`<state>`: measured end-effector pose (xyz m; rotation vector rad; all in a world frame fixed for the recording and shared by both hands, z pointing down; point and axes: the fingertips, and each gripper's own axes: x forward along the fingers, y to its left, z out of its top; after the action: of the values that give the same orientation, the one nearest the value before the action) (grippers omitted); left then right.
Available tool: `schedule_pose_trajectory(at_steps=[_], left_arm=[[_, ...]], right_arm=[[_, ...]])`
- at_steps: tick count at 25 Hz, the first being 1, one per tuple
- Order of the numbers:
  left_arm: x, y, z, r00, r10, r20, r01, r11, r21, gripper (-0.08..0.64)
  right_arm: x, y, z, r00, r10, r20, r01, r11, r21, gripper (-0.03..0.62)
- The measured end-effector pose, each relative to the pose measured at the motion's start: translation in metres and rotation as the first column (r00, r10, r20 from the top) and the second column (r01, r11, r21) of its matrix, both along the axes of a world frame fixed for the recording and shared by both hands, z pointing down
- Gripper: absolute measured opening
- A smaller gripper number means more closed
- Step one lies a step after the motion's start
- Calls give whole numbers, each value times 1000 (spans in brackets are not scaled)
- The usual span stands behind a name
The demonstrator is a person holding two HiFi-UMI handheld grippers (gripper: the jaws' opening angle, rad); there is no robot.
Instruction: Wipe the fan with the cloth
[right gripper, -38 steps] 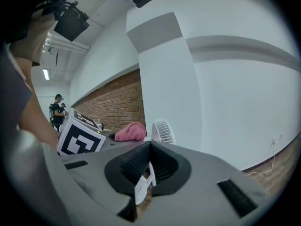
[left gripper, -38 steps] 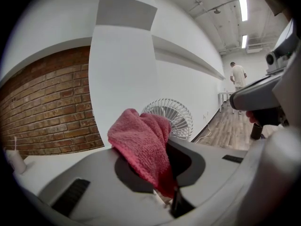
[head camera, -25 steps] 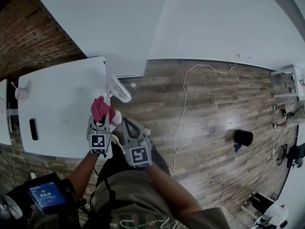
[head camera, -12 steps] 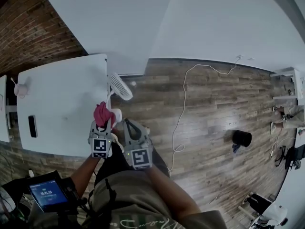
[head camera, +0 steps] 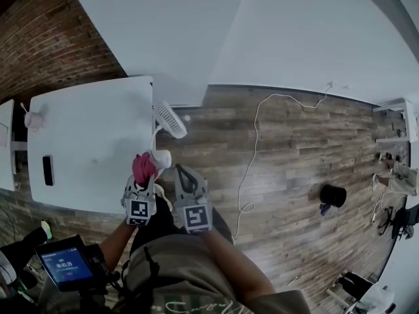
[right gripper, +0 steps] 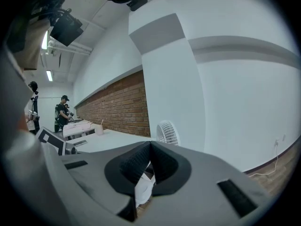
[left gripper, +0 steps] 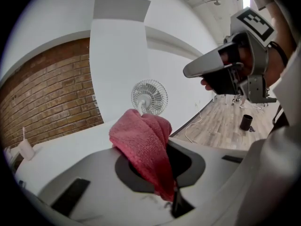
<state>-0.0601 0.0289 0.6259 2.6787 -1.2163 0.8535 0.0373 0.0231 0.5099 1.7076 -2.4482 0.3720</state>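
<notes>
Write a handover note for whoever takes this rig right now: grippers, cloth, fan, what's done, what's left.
Left hand-held gripper: shut on the pink cloth, which bunches up past its jaws.
Right hand-held gripper: shut, nothing between its jaws, held beside the left one.
Fan: upright at the edge of the white table, ahead of the cloth; its grille is clear of the cloth.
Done: cloth is in grip. Whether any wiping has happened can't be told.
Left: bring the cloth to the grille and wipe the fan.
</notes>
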Motion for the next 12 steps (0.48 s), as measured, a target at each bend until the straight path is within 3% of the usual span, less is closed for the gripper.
schedule_pose_trajectory(at_steps=[6, 9, 10, 12], left_arm=[[1, 1, -46, 997, -1, -83, 4, 999, 43, 63], [9, 1, -65, 993, 22, -116, -15, 998, 61, 63], [8, 1, -69, 992, 16, -124, -10, 999, 49, 64], [6, -1, -73, 990, 7, -140, -1, 999, 46, 63]], right_arm=[[-10, 3, -15, 994, -53, 91, 53, 999, 6, 2], [-9, -2, -22, 996, -40, 84, 37, 999, 27, 3], [-13, -3, -24, 993, -53, 101, 51, 998, 30, 53], [-29, -5, -28, 980, -123, 155, 120, 992, 32, 67]])
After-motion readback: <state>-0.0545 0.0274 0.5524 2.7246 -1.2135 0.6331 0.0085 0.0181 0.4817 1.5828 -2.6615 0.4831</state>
